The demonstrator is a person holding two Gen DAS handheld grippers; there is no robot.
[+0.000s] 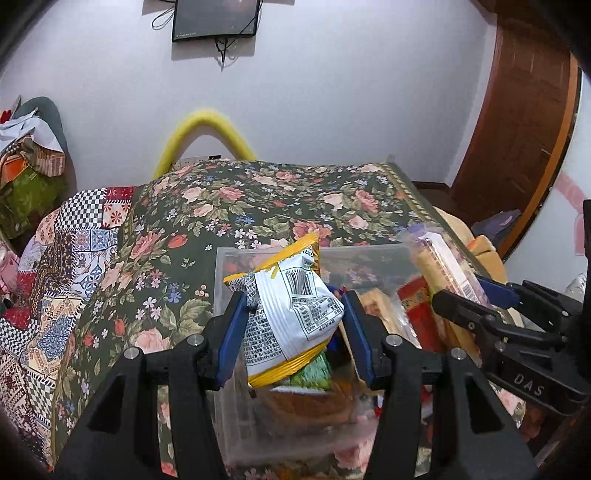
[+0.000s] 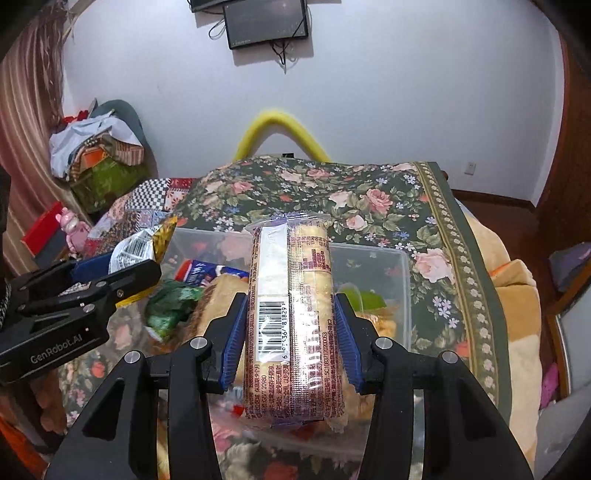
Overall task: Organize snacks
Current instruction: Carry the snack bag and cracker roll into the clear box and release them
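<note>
Here, one clear plastic bin [image 2: 400, 280] on the floral bedspread [image 2: 369, 192], holding a jumble of snack packs: green, blue, orange, not countable. Above it, two packs: white-and-yellow snack bag [image 1: 295, 314] pinched in left gripper [image 1: 295, 332]; long cracker sleeve [image 2: 291, 314] clamped in right gripper [image 2: 291, 339].

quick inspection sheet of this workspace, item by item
surface: floral bedspread.
job's things: clear plastic bin partly filled with snacks; white-and-yellow snack bag; long cracker pack.
clutter: pile of clothes and boxes at far left.
grippers: left gripper shut on the snack bag; right gripper shut on the cracker pack, both over the bin.
cables: wires hang under the wall monitor.
surroundings: white wall, wooden door.
</note>
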